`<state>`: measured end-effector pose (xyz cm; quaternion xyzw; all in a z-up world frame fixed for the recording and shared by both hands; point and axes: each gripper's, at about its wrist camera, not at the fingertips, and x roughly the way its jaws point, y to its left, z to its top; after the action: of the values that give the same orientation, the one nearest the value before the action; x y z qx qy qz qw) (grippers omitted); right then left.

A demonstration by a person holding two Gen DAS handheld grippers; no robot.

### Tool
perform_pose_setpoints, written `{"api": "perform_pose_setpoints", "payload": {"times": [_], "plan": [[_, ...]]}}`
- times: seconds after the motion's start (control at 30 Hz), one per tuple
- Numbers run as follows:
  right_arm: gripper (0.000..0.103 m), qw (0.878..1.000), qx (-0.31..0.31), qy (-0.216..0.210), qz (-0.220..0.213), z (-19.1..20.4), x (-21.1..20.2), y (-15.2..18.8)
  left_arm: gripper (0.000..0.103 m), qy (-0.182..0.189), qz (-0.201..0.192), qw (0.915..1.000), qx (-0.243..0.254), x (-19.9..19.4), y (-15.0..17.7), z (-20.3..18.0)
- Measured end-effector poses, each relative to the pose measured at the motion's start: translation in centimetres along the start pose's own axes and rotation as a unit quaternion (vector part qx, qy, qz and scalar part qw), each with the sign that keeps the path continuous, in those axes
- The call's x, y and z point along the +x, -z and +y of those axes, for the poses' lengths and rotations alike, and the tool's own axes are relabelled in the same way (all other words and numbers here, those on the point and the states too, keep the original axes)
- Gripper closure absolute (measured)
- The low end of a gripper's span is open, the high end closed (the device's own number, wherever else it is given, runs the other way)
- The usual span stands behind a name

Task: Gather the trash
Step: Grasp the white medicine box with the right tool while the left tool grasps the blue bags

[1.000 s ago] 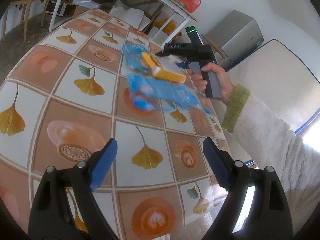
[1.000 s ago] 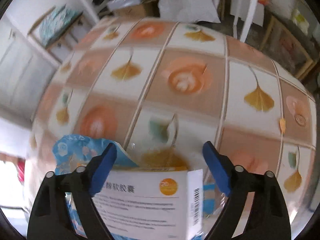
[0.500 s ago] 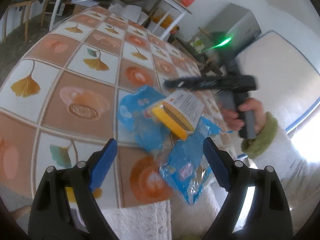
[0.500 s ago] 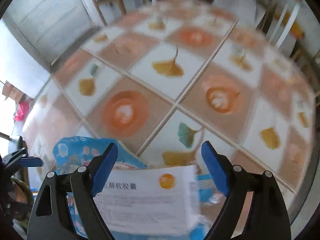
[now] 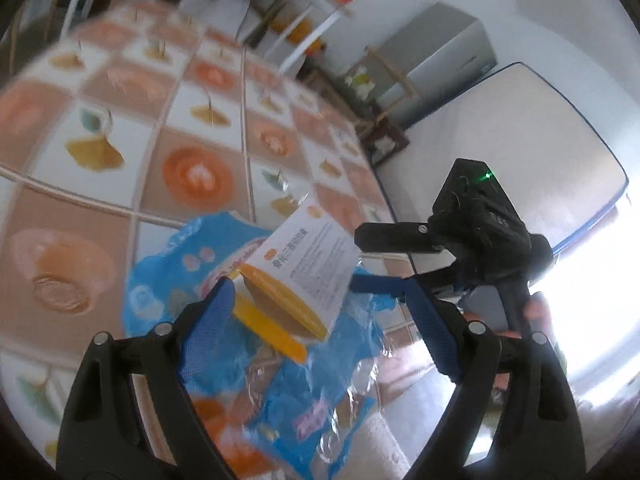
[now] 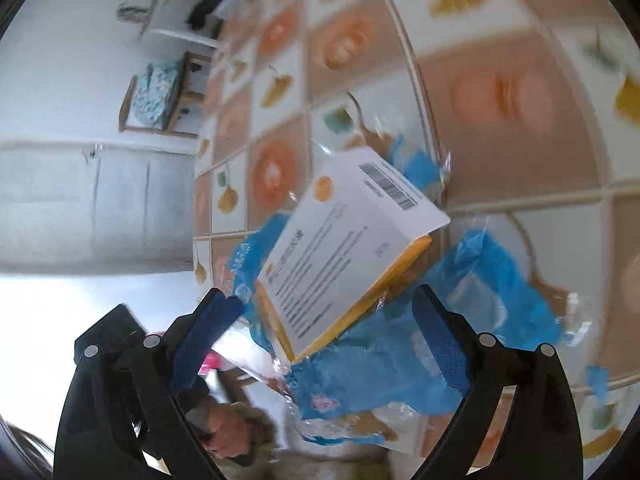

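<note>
A white and yellow medicine box lies on crumpled blue plastic wrappers at the table's near edge. My left gripper is open, its blue fingers on either side of the box and wrapper, close above them. My right gripper is open too and faces the same box and wrappers from the opposite side. The right gripper's body shows in the left wrist view, just beyond the box.
The table has a tiled cloth with ginkgo leaves and coffee cups. A mattress leans on the wall to the right, with a grey cabinet and shelves behind. A white towel or sleeve lies below the table edge.
Both grippers have closed in on the box and wrappers from opposite sides. The pile now sits between each pair of open fingers, much larger in both views.
</note>
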<state>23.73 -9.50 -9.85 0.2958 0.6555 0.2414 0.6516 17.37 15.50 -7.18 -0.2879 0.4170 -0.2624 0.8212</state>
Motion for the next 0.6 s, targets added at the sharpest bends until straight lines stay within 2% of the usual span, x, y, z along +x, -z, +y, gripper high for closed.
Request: {"api": "perform_pose_setpoints", "payload": {"times": [0.13, 0.27, 0.37, 0.47, 0.6], "plan": [[0.012, 1.0, 0.021, -0.019, 0.006, -0.6, 0.7, -1.1, 0.026, 0.004, 0.032, 0.9994, -0.011, 2.2, 0.0, 0.9], [0.012, 1.0, 0.006, -0.002, 0.008, -0.1, 0.7, -2.1, 0.027, 0.04, 0.049, 0.9978, -0.021, 3.1, 1.0, 1.0], [0.012, 0.999, -0.024, 0.032, 0.015, 0.8, 0.8, -2.3, 0.028, 0.071, 0.059, 0.9956, -0.017, 3.4, 1.9, 0.3], [0.012, 0.993, -0.074, 0.086, 0.031, 2.4, 1.5, -2.3, 0.028, 0.096, 0.069, 0.9929, -0.013, 4.0, 2.6, -0.7], [0.012, 0.972, -0.147, 0.171, 0.062, 4.6, 3.1, -2.3, 0.027, 0.099, 0.08, 0.9919, 0.004, 4.7, 3.6, -1.8]]}}
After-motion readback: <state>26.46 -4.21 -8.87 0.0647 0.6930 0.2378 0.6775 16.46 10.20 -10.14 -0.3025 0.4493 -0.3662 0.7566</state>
